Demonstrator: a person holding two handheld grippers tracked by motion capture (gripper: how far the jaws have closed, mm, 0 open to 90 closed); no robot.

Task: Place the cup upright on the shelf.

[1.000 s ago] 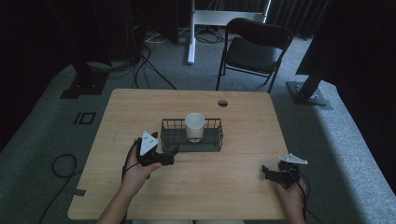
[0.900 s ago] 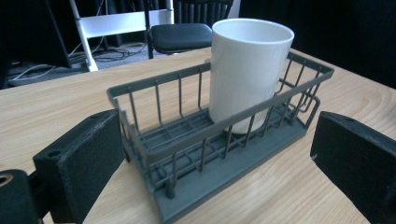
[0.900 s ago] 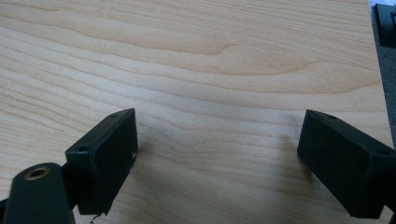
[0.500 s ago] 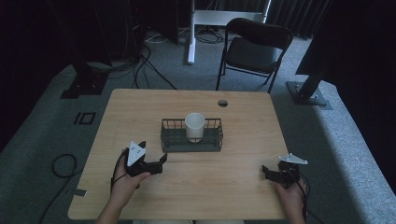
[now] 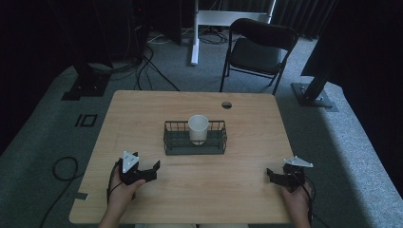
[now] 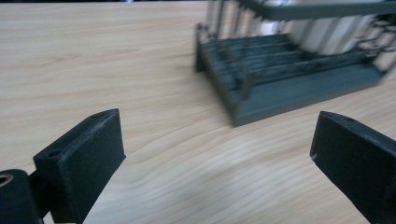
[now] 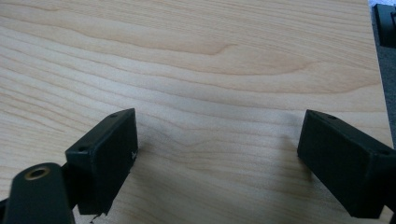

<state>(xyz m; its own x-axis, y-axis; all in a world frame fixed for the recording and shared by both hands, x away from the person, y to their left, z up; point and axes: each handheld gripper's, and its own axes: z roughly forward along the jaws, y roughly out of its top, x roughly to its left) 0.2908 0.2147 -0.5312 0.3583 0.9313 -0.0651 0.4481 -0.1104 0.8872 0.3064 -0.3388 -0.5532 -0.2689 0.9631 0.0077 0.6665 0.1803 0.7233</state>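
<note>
Left gripper point(image 5: 148, 172) sits low over the desk point(image 5: 142, 114) at its near-left, held in the left hand point(image 5: 124, 190). Grey plate on top, cable looping off the desk edge beside the wrist. Fingers point(image 6: 81, 161) spread wide, nothing between them, just bare wood. They point toward the basket point(image 5: 195, 145), which is near but apart from them. In the left gripper view the basket's near corner point(image 6: 243, 100) is up and right of the gap, blurred.

Basket: dark wire, rectangular, mid-desk, long side facing the person. 1 white cup point(image 5: 198, 128) stands upright inside it, about centre, rim above the basket's top wire. In the left gripper view the cup's lower wall point(image 6: 327, 35) shows behind the bars at top right. Can't tell if anything is in the cup.

Round cable hole point(image 5: 226, 104) in the desk, behind the basket and slightly right, near the far edge.

Right gripper point(image 5: 272, 174) at the near-right of the desk, in the right hand point(image 5: 295, 199), well apart from the basket. Grey plate on top. Fingers point(image 7: 105, 156) spread wide here too, empty, bare wood in the gap. They seem to sit on or just above the surface; can't tell if touching. Desk edge and grey floor point(image 7: 385, 70) show at the right of the right gripper view.

Behind the desk: black folding chair point(image 5: 259, 50) on grey carpet, right of centre. Cables on the floor at far left.
</note>
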